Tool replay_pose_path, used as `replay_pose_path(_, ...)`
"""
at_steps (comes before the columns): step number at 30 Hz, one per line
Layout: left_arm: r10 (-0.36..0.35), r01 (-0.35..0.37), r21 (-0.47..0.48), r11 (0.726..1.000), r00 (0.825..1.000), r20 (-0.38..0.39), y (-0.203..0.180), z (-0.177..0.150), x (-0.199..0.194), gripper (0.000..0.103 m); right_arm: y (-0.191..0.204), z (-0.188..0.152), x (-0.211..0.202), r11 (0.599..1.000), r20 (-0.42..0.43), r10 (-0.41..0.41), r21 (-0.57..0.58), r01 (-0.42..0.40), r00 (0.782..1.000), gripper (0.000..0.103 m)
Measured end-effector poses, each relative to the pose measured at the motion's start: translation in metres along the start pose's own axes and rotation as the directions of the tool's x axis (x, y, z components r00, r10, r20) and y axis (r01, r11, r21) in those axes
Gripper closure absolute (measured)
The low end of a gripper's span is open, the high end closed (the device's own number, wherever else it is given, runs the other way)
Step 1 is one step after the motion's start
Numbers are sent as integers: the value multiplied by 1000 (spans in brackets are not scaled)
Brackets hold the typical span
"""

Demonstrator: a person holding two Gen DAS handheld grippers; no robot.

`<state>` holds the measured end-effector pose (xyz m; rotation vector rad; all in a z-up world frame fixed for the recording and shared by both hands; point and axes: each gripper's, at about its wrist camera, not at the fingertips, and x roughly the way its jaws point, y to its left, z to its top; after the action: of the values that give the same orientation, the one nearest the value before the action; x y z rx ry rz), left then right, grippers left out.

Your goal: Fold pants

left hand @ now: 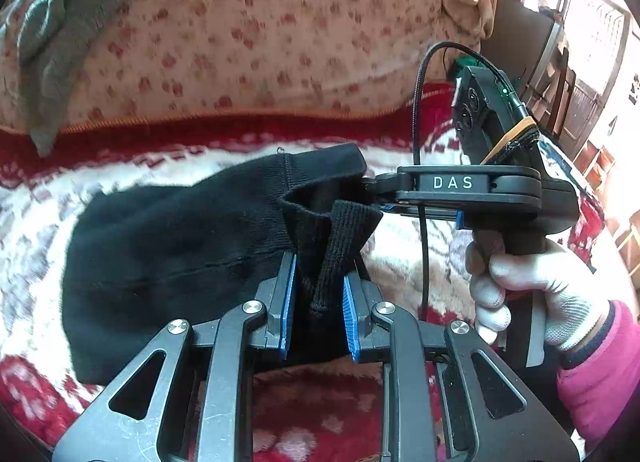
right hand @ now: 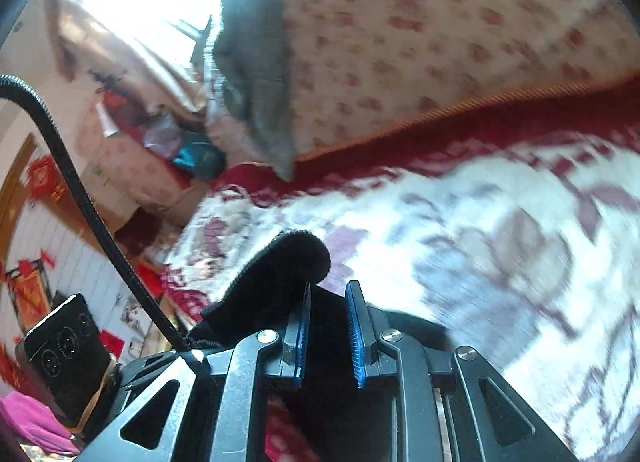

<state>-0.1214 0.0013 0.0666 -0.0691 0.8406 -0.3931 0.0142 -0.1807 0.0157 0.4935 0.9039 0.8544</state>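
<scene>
The black pants (left hand: 172, 254) lie bunched on a red and white fleece blanket (left hand: 408, 262). My left gripper (left hand: 319, 274) has its blue pads on either side of a ribbed cuff fold, shut on it. My right gripper (left hand: 380, 192) comes in from the right in the left wrist view, held by a white-gloved hand (left hand: 532, 294), and pinches the pants' far edge. In the right wrist view, my right gripper (right hand: 328, 290) holds black fabric (right hand: 280, 274) between its blue pads, with a small gap showing at the tips.
A beige flowered quilt (left hand: 260, 30) with an orange piped edge lies behind, with a grey garment (left hand: 52, 46) draped over it; both show in the right wrist view (right hand: 460, 42). A black cable (right hand: 80, 190) crosses at left. Room furniture stands at the far right (left hand: 580, 62).
</scene>
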Motion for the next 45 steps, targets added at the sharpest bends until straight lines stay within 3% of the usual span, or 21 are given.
replay_pose_path(4, -32, 32, 6, 999, 999, -25, -2, -3, -1, 80, -20, -6, -13, 995, 32, -52, 82, 49, 998, 85)
replay_pose_path(6, -90, 90, 14, 996, 996, -21, -6, -5, -12, 67, -28, -6, -25, 991, 58, -71, 117, 64, 996, 84)
replay_pose_path(10, -154, 154, 44, 987, 988, 5, -7, -3, -36, 66, -17, -6, -44, 993, 96, -53, 113, 42, 994, 82)
replay_pose_path(14, -115, 113, 66, 991, 993, 32, 8, 0, -55, 66, 4, -9, -51, 996, 89, -34, 83, 26, 995, 71)
replay_pose_path(16, -60, 58, 49, 997, 997, 47, 28, 4, -60, 66, 14, -14, -52, 997, 78, -20, 70, 15, 997, 63)
replay_pose_path(23, 104, -100, -71, 992, 994, 46, 91, 19, -49, 66, 40, -33, -34, 999, 8, 14, 35, -14, 1000, 62)
replay_pose_path(34, 132, -129, -92, 987, 991, 18, 113, 36, -16, 66, 54, -47, -12, 998, -63, -36, -49, 33, 997, 63)
replay_pose_path(39, 159, -161, -86, 983, 987, -31, 120, 41, 9, 66, 65, -53, -10, 984, -102, -80, -169, 62, 992, 77)
replay_pose_path(45, 172, -174, -114, 978, 985, -33, 128, 46, 18, 66, 56, -69, 1, 979, -171, -120, -181, 89, 978, 80)
